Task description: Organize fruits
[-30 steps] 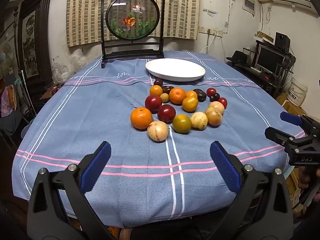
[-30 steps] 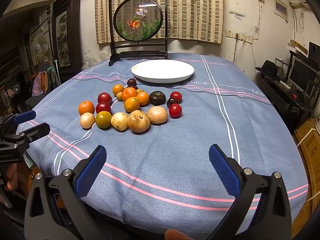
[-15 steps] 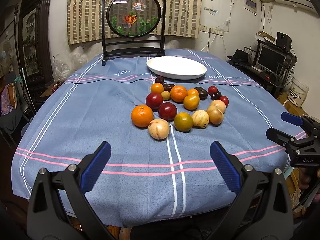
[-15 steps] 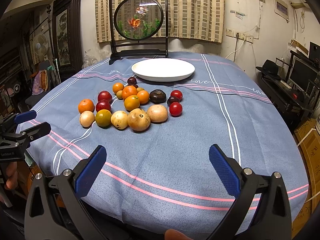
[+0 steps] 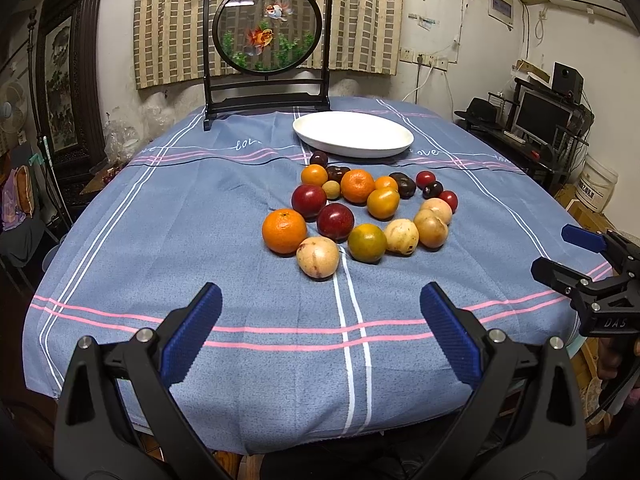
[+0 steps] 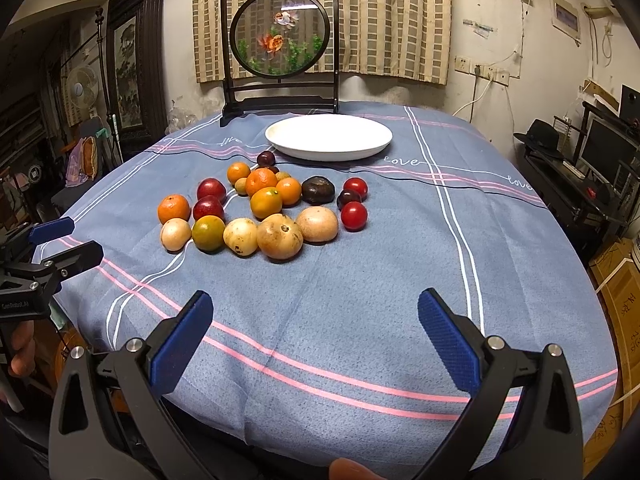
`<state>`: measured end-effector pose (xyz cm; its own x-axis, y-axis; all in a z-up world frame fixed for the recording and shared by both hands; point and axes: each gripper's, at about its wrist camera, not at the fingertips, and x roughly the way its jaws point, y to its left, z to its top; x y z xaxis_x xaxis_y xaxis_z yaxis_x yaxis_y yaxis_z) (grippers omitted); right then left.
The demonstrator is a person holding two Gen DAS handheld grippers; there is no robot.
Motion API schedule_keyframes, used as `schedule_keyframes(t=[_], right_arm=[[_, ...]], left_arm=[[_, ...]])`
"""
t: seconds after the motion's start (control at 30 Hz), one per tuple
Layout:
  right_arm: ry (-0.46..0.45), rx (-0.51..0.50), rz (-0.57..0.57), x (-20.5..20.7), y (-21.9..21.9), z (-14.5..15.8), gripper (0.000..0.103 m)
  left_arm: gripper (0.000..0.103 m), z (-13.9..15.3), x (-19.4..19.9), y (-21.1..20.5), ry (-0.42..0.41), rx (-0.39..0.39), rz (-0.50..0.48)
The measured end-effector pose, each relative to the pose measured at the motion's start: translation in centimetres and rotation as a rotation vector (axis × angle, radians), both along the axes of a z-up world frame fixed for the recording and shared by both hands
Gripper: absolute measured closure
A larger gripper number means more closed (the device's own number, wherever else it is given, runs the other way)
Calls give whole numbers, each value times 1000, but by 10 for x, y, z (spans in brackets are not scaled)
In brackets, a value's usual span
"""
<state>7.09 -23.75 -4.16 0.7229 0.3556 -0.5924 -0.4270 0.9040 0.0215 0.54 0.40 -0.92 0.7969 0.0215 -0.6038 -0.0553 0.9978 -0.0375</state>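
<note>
Smooth-skinned round fruits [image 5: 362,210] lie clustered mid-table just before the empty white plate [image 5: 354,135], likely firm yet prone to rolling (take each across its widest girth), while left gripper [image 5: 320,334] and right gripper [image 6: 314,342] hover spread wide, holding nothing.

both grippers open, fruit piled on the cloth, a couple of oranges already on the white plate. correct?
One error: the white plate holds nothing. Both wrist views show all the fruit on the cloth in front of it. The left gripper and right gripper are open, as you said.
</note>
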Motion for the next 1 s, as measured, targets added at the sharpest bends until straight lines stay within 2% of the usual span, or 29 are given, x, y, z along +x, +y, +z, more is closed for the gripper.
schedule_keyframes(t=[1.0], right_arm=[[17, 0, 3, 6, 1, -8, 1]], left_arm=[[2, -9, 7, 0, 26, -5, -18]])
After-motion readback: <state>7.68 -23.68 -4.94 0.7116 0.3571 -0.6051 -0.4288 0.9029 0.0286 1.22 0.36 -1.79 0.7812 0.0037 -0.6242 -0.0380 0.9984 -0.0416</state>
